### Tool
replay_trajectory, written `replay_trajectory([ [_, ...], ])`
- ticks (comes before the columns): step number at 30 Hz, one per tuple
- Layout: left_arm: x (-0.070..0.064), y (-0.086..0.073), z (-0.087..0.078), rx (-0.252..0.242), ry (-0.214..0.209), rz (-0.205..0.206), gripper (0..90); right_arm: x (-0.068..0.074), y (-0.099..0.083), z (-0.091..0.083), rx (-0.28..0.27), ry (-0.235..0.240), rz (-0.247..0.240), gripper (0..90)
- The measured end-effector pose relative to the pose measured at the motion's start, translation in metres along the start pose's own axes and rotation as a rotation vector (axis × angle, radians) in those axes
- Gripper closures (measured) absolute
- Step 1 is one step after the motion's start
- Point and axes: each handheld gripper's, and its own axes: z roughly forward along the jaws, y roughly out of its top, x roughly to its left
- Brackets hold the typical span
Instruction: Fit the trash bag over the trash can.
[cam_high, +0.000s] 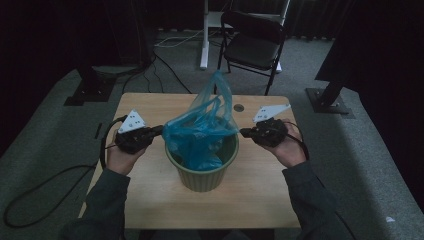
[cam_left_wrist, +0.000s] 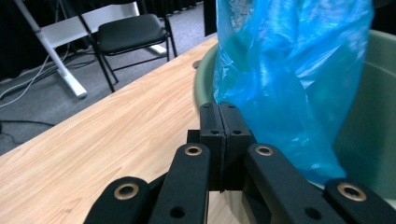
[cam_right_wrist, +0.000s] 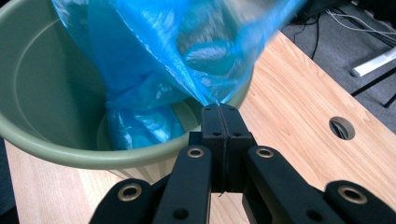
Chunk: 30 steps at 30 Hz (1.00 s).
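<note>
Both grippers pinch blue bag (cam_high: 202, 131)

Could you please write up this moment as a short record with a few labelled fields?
Surface: wooden table with a round hole near the far edge
Container: green ribbed bin, upright, near the table's middle
Liner: blue plastic bag, lower part inside the bin, top standing above the rim
Left tongs: shut on the bag's edge
Right tongs: shut on the bag's edge, opposite side
Background: black folding chair beyond the table
</note>
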Motion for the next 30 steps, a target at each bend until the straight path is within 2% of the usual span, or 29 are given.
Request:
replay_trajectory([
  [1, 0.000, 0.000, 0.000, 0.000, 0.000, 0.000, 89.4, -0.001, -0.001, 0.000, 0.004, -0.003, 0.003, 90.0],
  [2, 0.003, -0.003, -0.001, 0.010, 0.020, -0.003, 89.4, -0.003, -0.003, 0.001, 0.016, -0.017, 0.002, 90.0],
  [6, 0.006, -0.008, -0.001, 0.014, 0.027, -0.020, 89.4, -0.008, -0.008, 0.002, 0.025, -0.030, 0.028, 90.0],
  [11, 0.004, -0.007, 0.002, 0.019, 0.028, -0.012, 89.4, -0.011, -0.011, 0.003, 0.025, -0.021, 0.043, 90.0],
  [12, 0.003, -0.007, 0.002, 0.018, 0.027, -0.009, 89.4, -0.011, -0.009, 0.002, 0.018, -0.010, 0.043, 87.8],
  [14, 0.002, -0.006, 0.003, 0.016, 0.027, -0.007, 89.4, -0.011, -0.006, 0.000, -0.009, -0.004, 0.047, 77.9],
  [20, 0.002, -0.005, 0.005, 0.012, 0.025, -0.012, 89.4, -0.013, 0.012, -0.005, -0.072, -0.013, 0.070, 70.3],
  [25, 0.000, -0.005, 0.006, 0.013, 0.022, -0.006, 89.4, -0.020, 0.022, 0.014, -0.053, -0.038, 0.109, 66.2],
  [28, -0.001, -0.005, 0.007, 0.019, 0.018, -0.003, 89.3, -0.026, 0.025, 0.028, -0.040, -0.031, 0.139, 64.7],
  [30, -0.001, -0.005, 0.008, 0.017, 0.017, -0.004, 89.4, -0.031, 0.025, 0.040, -0.008, -0.019, 0.162, 62.8],
])
